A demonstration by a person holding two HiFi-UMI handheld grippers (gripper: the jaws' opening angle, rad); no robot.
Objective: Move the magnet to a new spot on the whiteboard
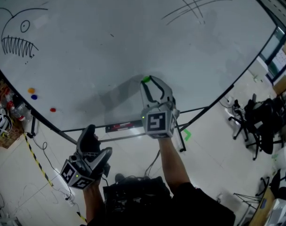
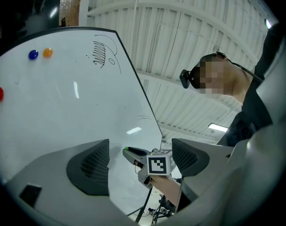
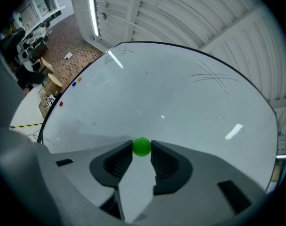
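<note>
Magnet: small green knob at the lower whiteboard; probably light, hard, smooth, clinging. Best pinched across its sides, as the right gripper pinches it now. Left gripper: jaws apart, empty

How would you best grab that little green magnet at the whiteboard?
Pinch the green magnet by its round sides, one jaw each side, coming straight at the whiteboard: it is small and round, with its back to the board. The right gripper holds it so.
</note>
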